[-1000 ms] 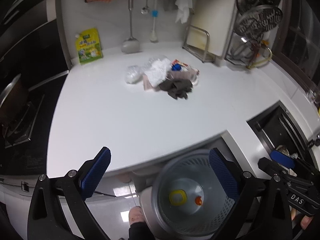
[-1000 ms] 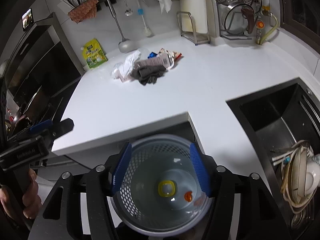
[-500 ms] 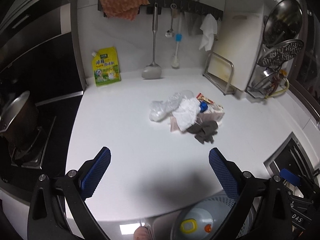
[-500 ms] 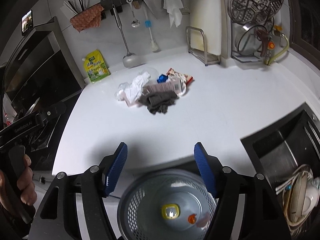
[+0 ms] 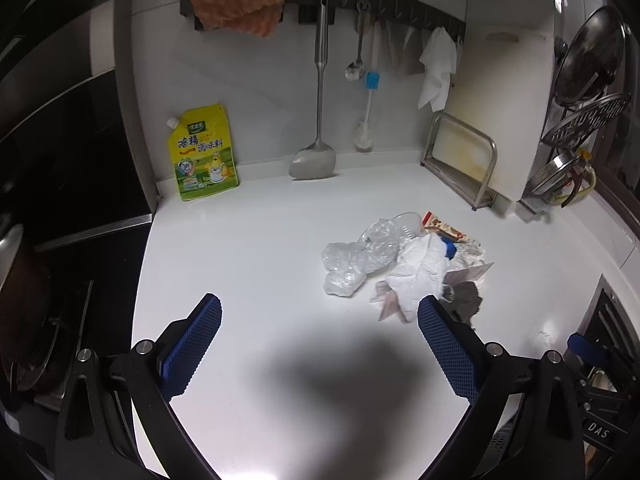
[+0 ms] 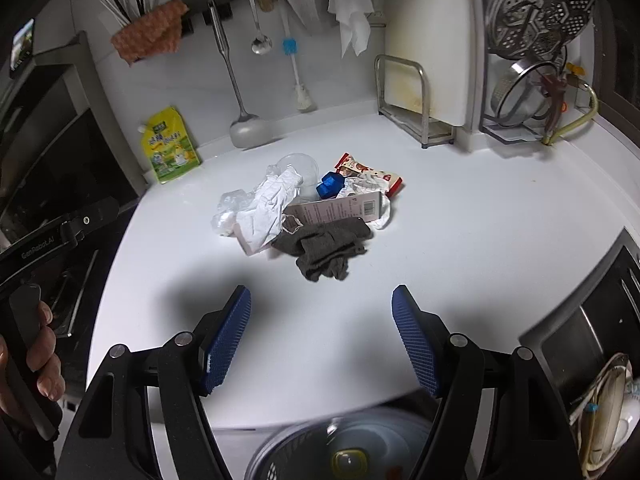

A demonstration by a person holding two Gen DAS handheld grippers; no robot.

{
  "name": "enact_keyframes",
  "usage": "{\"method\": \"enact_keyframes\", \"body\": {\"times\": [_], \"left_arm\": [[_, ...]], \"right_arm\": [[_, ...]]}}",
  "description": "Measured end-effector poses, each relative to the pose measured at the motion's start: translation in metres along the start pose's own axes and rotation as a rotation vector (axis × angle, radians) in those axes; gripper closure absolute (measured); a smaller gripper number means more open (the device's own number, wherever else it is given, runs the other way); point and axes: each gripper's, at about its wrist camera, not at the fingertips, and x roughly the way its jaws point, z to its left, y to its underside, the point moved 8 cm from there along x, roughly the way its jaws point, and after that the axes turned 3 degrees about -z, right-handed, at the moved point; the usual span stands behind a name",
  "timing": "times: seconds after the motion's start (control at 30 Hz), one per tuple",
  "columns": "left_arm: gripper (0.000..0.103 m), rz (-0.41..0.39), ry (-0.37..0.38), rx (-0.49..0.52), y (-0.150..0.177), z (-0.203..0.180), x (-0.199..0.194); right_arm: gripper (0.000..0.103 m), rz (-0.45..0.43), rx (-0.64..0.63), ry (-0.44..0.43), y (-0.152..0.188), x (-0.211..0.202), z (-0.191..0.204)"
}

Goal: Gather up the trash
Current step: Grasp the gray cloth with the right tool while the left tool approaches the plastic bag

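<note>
Right wrist view: our right gripper fingers, just opening wide (empty), may scatter the trash pile across the bench.

One white counter carries one heap of rubbish: one grey cloth, one crumpled white paper, one crumpled clear plastic bag, one clear plastic cup, one blue cap, one red-and-white snack wrapper and one pink label card. One yellow-green pouch stands at the wall. On one dark rail hang one orange cloth, one metal spatula, one spoon, one blue-handled brush and one white rag. One white cutting board stands in one metal rack. One mesh bin sits below the counter edge, one sink to the right
</note>
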Motion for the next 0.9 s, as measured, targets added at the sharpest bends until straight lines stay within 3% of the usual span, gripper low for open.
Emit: {"method": "enact_keyframes", "body": {"times": [0.5,0.9], "left_arm": [[0.006,0.086,0.099,0.122,0.005,-0.007,0.097],[0.006,0.110,0.146,0.157,0.007,-0.014,0.120]], "right_arm": [[0.033,0.058,0.120,0.077,-0.006,0.092,-0.005],[0.031,0.101,0.079,0.125,-0.014,0.134,-0.006]]}}
